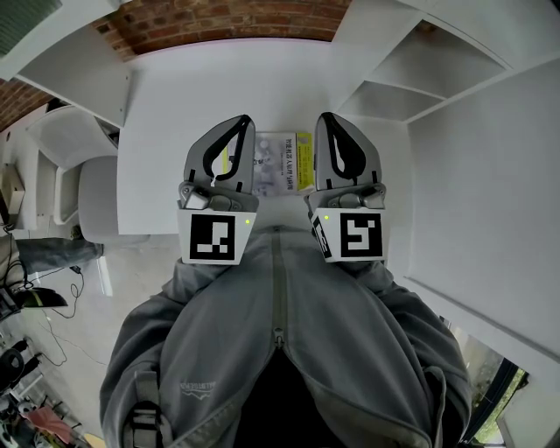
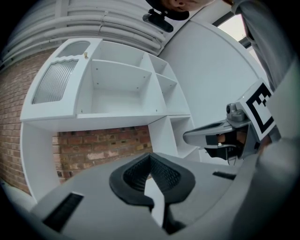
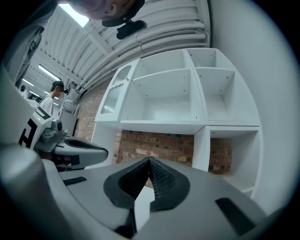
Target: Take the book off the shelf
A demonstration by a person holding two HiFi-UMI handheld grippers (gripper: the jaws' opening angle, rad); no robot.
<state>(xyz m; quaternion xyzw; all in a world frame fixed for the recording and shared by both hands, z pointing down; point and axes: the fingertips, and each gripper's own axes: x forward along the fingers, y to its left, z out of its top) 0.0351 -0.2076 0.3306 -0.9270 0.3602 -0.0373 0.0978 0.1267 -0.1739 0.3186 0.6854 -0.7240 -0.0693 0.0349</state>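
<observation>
The book [image 1: 282,163] lies flat on the desk [image 1: 166,131] directly between the left gripper [image 1: 234,127] and the right gripper [image 1: 332,127], about equally near each, both closed on nothing.

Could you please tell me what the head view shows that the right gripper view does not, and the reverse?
Only the head view: the pale flat book with a yellow strip, lying on the white desk, and the grey zipped hoodie. Only the right gripper view: the ribbed white ceiling and a distant person in a white top. Both: the red brick wall, the white open shelf unit and the shut left claw.
</observation>
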